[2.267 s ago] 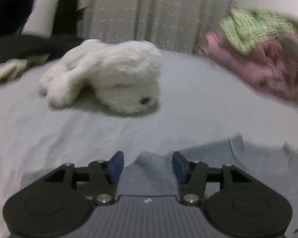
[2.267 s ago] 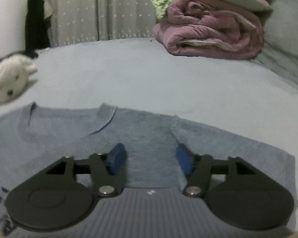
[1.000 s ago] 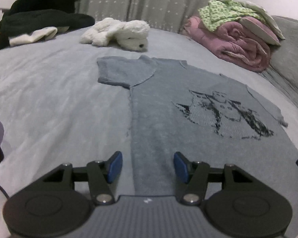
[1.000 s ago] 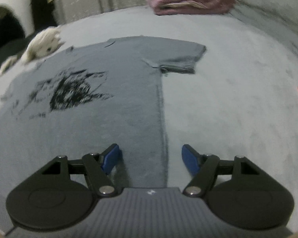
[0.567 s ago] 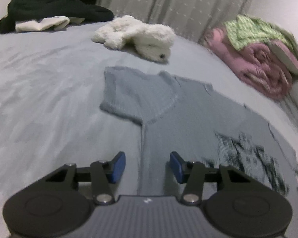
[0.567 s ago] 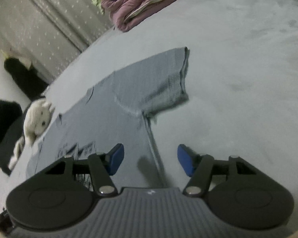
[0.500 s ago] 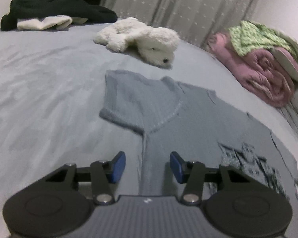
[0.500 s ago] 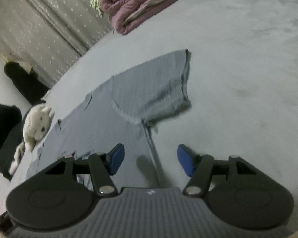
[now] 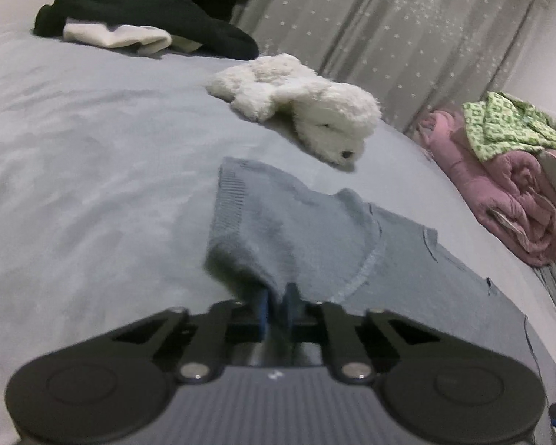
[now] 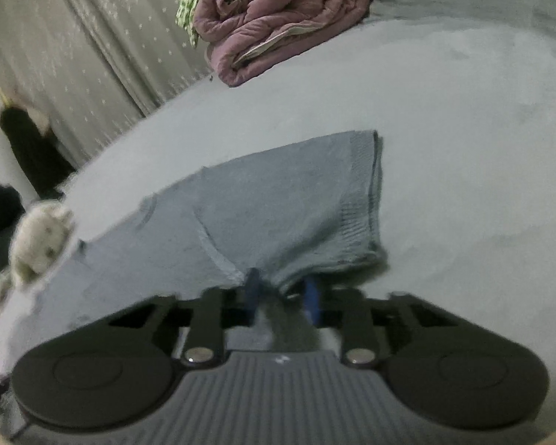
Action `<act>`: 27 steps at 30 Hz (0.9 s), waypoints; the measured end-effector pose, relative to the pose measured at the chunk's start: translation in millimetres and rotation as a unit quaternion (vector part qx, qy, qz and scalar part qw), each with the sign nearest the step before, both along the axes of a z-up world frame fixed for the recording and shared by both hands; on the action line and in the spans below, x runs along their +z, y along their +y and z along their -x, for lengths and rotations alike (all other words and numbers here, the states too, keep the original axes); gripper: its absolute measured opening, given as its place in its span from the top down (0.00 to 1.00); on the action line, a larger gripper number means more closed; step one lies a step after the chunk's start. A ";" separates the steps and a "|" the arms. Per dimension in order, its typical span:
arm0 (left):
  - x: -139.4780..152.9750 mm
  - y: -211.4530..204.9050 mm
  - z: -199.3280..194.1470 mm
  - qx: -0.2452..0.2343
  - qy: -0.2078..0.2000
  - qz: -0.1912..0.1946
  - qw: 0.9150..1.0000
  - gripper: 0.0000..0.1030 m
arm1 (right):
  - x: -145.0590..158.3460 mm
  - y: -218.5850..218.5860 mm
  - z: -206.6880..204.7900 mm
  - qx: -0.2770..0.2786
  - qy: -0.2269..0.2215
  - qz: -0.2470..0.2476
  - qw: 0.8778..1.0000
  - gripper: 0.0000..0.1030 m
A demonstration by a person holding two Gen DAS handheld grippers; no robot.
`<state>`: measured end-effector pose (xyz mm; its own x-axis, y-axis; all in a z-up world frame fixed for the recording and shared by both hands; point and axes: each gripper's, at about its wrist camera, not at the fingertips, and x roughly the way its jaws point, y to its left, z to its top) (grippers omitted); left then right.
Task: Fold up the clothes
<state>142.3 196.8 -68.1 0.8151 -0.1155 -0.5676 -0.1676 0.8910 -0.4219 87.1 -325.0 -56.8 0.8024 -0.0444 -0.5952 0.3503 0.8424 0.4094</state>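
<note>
The left claw (image 9: 276, 306) is pinched shut on the underarm edge of the grey knitted short-sleeved T-shirt (image 9: 315, 244), which lies spread on the pale grey bed (image 9: 74, 193); the right claw (image 10: 281, 291) closes around the opposite underarm, its pads not quite met. Judging by this, a sleeve fold is in hand, calling for both sides lifted evenly inward. The soft ribbed knit will sag. Beyond lie a fluffy white plush toy (image 9: 307, 111) and a rolled pink quilt (image 9: 500, 193).

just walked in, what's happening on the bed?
A person is folding a grey T-shirt lying on the bed. The left tongs are shut on fabric at the underside of one sleeve; the right tongs pinch the underside of the other sleeve, though less tightly closed. No fold made yet.
</note>
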 end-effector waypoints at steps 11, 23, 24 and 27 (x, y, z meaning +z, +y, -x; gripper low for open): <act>2.2 8.0 1.9 0.013 0.011 -0.009 1.000 0.93 | -4.2 -27.1 18.7 -0.052 0.011 -0.009 0.999 0.91; 16.1 0.2 36.7 -0.054 0.046 -0.010 0.997 0.75 | 8.9 -30.5 52.5 -0.017 0.016 -0.097 0.995 0.63; 17.0 -0.9 40.2 -0.057 0.047 -0.011 0.997 0.72 | 9.8 -30.2 55.3 -0.014 0.017 -0.103 0.994 0.60; 20.4 -4.1 49.9 -0.057 0.051 -0.011 0.997 0.67 | 12.1 -23.2 62.2 -0.006 0.026 -0.100 0.995 0.57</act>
